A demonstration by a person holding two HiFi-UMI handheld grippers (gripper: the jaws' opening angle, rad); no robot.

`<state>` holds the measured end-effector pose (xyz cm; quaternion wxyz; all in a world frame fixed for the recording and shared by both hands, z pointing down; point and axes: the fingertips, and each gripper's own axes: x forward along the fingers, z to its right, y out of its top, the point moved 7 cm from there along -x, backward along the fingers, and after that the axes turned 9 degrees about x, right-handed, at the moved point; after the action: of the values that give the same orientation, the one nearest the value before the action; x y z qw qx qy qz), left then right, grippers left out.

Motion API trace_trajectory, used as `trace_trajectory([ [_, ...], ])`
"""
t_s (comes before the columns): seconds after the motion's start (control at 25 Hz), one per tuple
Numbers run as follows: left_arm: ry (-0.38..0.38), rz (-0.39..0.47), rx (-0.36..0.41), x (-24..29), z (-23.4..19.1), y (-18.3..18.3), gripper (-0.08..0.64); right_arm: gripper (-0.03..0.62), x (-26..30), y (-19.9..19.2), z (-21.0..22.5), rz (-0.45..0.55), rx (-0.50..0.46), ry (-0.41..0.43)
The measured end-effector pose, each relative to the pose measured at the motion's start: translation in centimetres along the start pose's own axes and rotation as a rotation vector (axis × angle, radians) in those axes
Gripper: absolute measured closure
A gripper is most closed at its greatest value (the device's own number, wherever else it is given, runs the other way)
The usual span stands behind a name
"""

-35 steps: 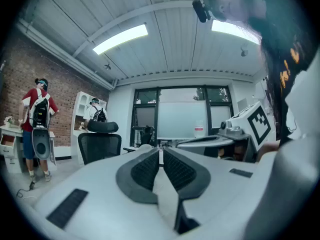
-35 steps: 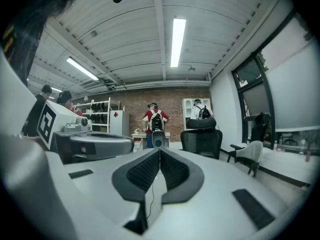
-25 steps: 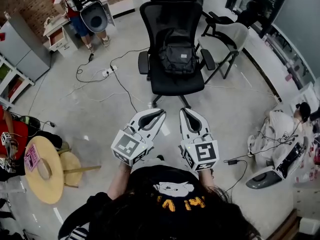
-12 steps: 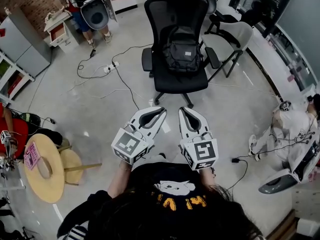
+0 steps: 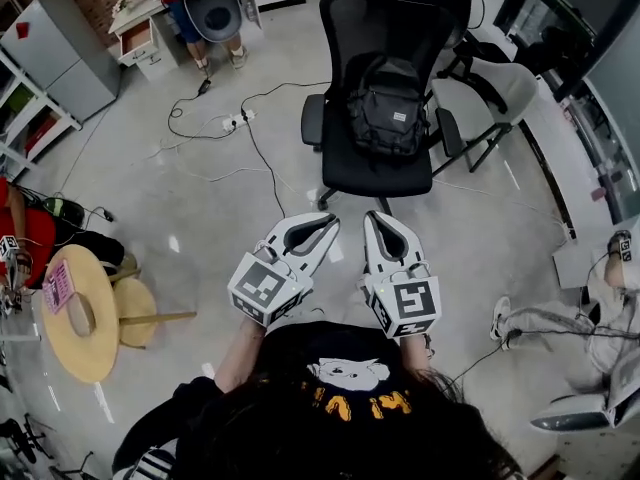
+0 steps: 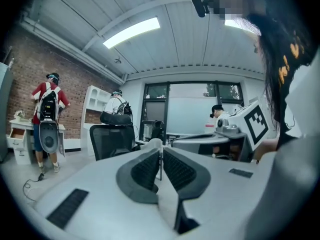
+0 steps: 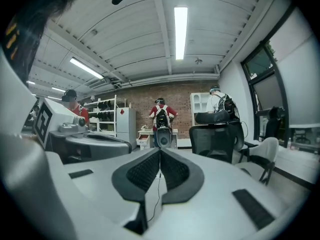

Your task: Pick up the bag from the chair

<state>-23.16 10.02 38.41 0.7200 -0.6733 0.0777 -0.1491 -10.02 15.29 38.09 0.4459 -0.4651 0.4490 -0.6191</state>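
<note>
Head view: our left hand-held gripper (image 5: 324, 224) and right hand-held gripper (image 5: 374, 219), both closed and empty, could shove the bag (image 5: 386, 108) off the chair (image 5: 385, 176) unless we open them first.

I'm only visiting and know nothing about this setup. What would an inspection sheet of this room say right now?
Surface: glossy grey floor.
Job's things: black backpack upright on the seat of the black mesh office chair, leaning on its backrest.
Clutter: round wooden table at the left.
Grippers: left gripper and right gripper both shut, empty, side by side, short of the chair.
Cables: black cable runs from a white power strip toward the chair.
Surroundings: person at a white desk, grey cabinet, white folding chair.
</note>
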Motion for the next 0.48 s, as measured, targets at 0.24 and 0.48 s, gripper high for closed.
trace_trajectory([
  [0.24, 0.092, -0.016, -0.034, 5.7, -2.8, -0.2, 0.532, 0.586, 4.3, 1.4, 6.3, -0.016, -0.010, 0.074],
  [0.48, 0.158, -0.037, -0.022, 13.9, -3.8, 1.1, 0.532, 0.586, 7.6, 3.5, 14.4, -0.043, 0.004, 0.159],
])
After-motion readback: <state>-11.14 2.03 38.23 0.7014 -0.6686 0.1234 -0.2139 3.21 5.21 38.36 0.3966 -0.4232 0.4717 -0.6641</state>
